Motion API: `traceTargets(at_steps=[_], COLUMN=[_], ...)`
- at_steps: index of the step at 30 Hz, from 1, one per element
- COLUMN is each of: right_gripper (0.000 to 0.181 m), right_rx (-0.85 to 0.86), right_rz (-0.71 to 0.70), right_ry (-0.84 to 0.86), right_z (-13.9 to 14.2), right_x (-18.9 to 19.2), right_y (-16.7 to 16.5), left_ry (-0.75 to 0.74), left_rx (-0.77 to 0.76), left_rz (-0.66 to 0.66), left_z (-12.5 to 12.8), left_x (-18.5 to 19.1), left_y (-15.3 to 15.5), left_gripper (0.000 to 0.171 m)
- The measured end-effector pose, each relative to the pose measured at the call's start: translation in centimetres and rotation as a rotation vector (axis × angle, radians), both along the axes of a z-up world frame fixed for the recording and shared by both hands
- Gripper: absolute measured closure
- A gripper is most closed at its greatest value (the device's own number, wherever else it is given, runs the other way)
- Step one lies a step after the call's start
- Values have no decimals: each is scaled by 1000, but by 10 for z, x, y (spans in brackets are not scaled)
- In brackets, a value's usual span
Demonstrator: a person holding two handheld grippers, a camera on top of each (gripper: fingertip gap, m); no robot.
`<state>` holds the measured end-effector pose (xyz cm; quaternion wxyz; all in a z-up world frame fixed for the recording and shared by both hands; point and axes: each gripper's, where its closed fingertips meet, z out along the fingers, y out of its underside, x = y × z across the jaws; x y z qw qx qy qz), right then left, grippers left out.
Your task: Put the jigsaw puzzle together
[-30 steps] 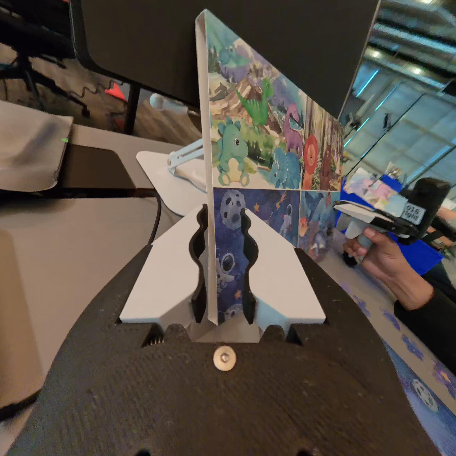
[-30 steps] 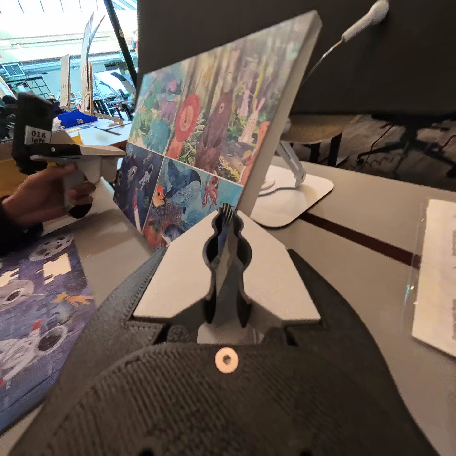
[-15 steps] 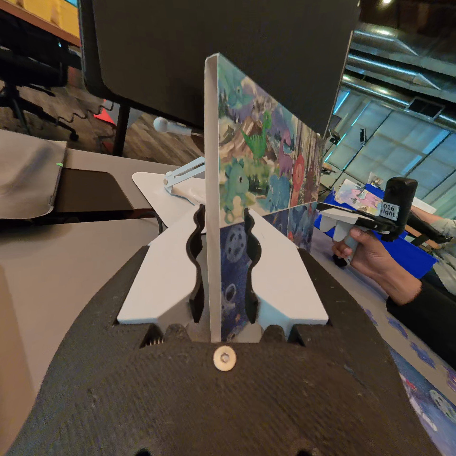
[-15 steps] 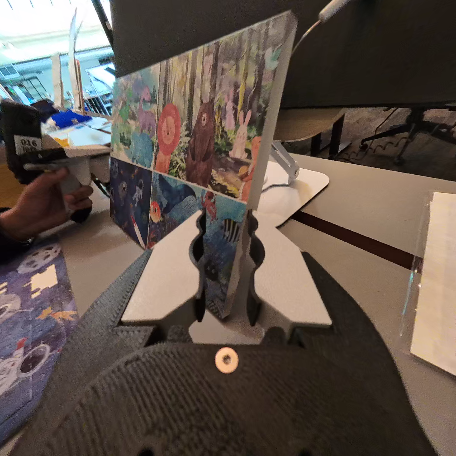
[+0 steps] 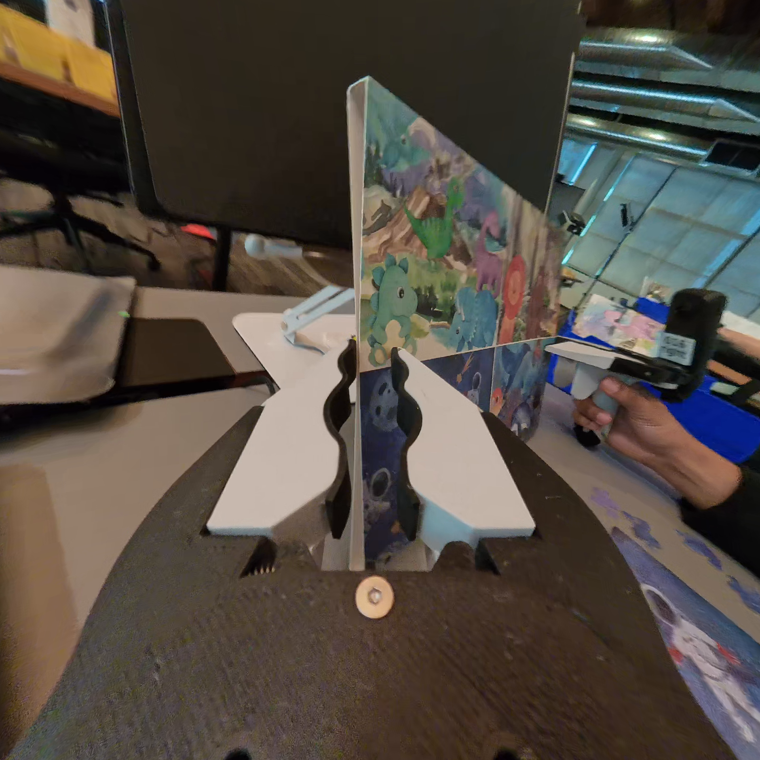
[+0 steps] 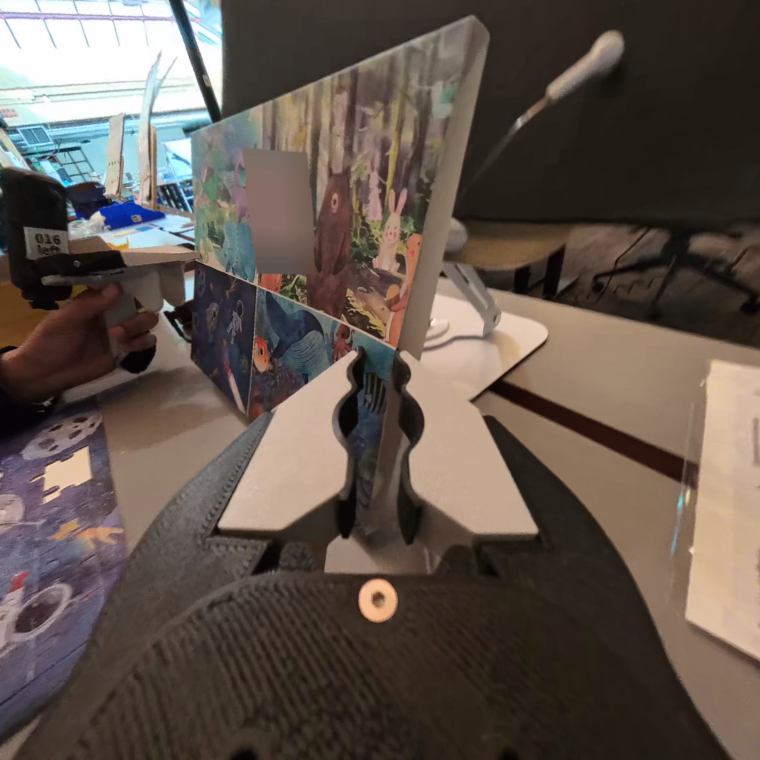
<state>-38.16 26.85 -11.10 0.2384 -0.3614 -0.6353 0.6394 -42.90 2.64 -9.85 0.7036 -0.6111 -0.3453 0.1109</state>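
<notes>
A flat puzzle box [image 5: 432, 246] with four cartoon pictures on its face stands on edge over the grey table. My left gripper [image 5: 372, 353] is shut on its left edge, and my right gripper [image 6: 376, 353] is shut on its right edge; the box [image 6: 349, 205] sits deep between both pairs of fingers. Each view shows the other hand-held gripper at the far edge: the right one [image 5: 617, 357] and the left one [image 6: 156, 259]. A partly built space-themed puzzle [image 5: 699, 641] lies flat in front, with a gap [image 6: 68, 473] in it. Whether the box's lower edge touches the table is unclear.
A white stand base [image 6: 493, 341] sits behind the box, with a dark panel [image 5: 288, 123] beyond it. A clear sleeve with paper [image 6: 732, 493] lies at the right. A grey tray-like object [image 5: 53, 329] is at the left. Small purple pieces [image 5: 641, 530] lie beside the puzzle. My right fingertips sit around 25 cm from my left ones. About 25 cm separates my right fingertips from the partly built space-themed puzzle [image 5: 699, 641].
Both grippers slid deeper onto the box's edges. The right jaws widened, then narrowed on it again, and the left jaws narrowed too. The box went from tilted to near upright.
</notes>
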Motion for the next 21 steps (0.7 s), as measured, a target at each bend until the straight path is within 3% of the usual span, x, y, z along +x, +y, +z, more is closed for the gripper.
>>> traceTargets(at_steps=[4, 21], right_gripper=[170, 166], right_rx=[64, 244], right_rz=[-51, -53], right_ry=[126, -136], right_z=[11, -38], right_x=[-2, -8], right_y=[-6, -6], left_ry=[110, 0], left_rx=[-44, -57], left_rz=[100, 87], left_z=[12, -15], left_x=[-4, -11], left_y=[-7, -9], left_gripper=[157, 143])
